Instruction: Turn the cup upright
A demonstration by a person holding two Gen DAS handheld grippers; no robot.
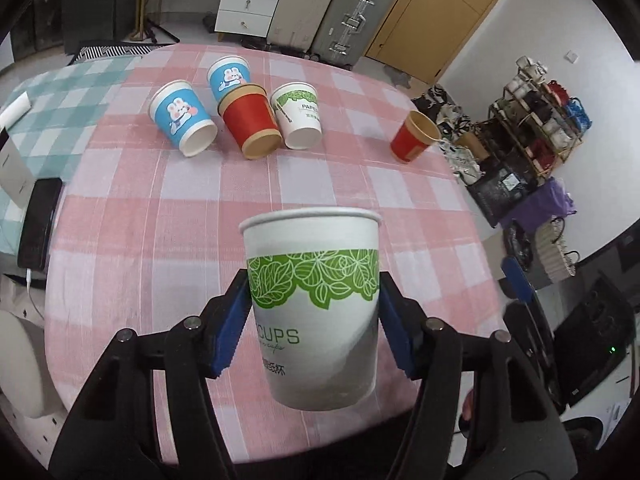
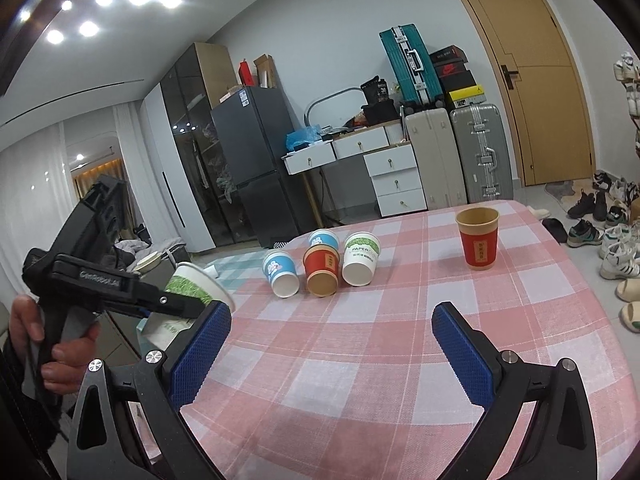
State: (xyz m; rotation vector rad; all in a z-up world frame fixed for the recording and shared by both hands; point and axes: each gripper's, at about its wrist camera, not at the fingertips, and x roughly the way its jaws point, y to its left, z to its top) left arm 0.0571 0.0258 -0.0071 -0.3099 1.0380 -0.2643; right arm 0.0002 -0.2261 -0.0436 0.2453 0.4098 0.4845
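- left gripper [image 1: 314, 312] fingers clenched on the white cup [image 1: 314, 304], rim up, lifted off the surface [image 1: 160, 220] (ready to set down, I'd guess)
- right gripper [image 2: 332, 344] fingers spread, holding nothing

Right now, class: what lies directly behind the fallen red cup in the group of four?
Behind the fallen red cup lies a blue rabbit cup, also on its side. Only its upper wall shows; the red cup covers its lower part, so whether they touch cannot be told.

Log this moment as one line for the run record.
left tongs: shut on green-leaf cup, lifted, rim up | right tongs: open, holding nothing | on table: four cups lying down, red cup upright
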